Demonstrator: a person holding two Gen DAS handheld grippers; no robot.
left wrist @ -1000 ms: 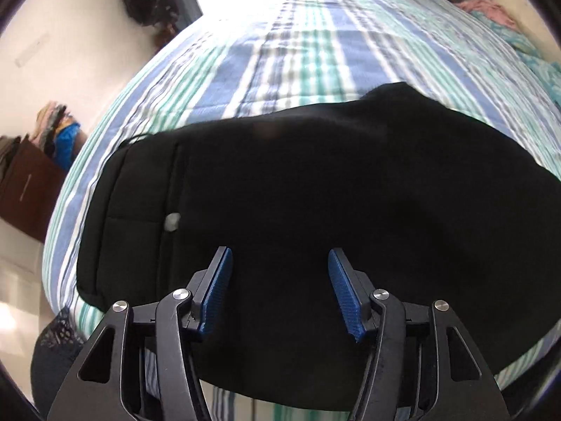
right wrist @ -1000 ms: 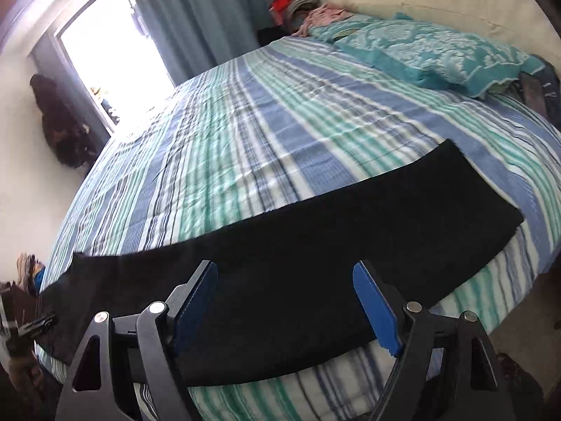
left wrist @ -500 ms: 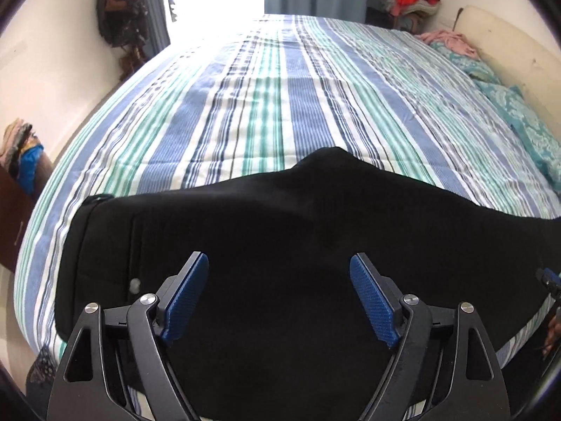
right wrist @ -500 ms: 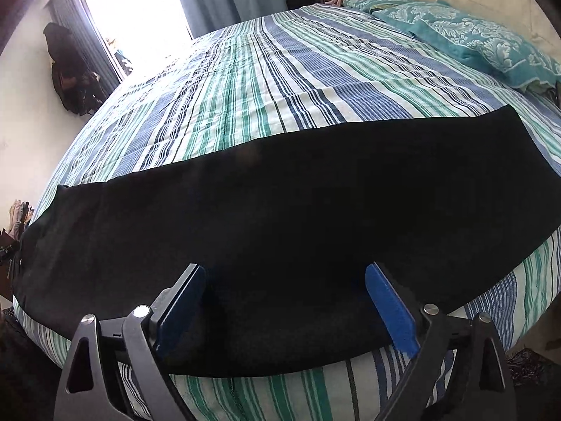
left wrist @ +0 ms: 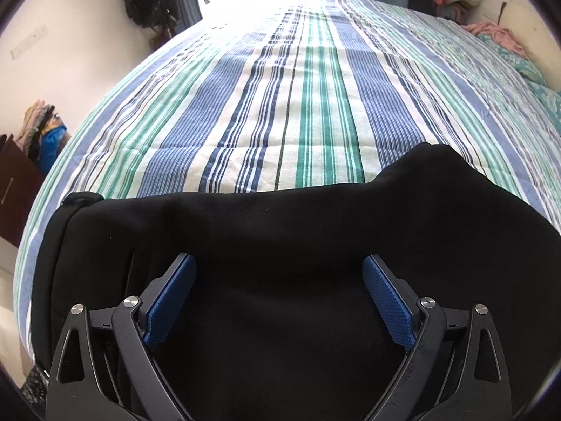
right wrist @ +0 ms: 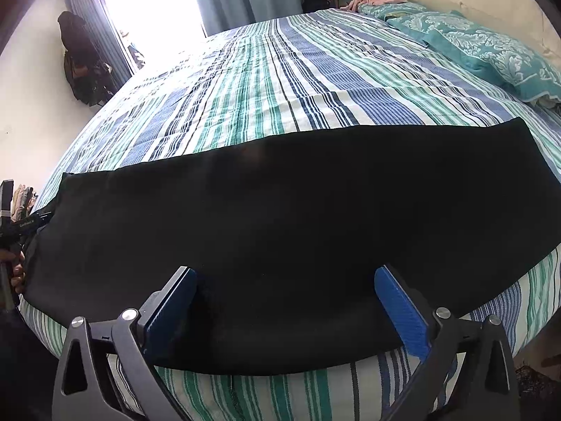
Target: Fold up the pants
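The black pants (right wrist: 280, 217) lie flat along the near edge of the bed (right wrist: 298, 80). The right gripper (right wrist: 285, 301) and the left gripper (left wrist: 278, 291) hover above them; both have just been opening and stand wide, gripping nothing. Only the right view shows the pillow (right wrist: 491, 52); only the left shows the waistband end (left wrist: 80, 200).
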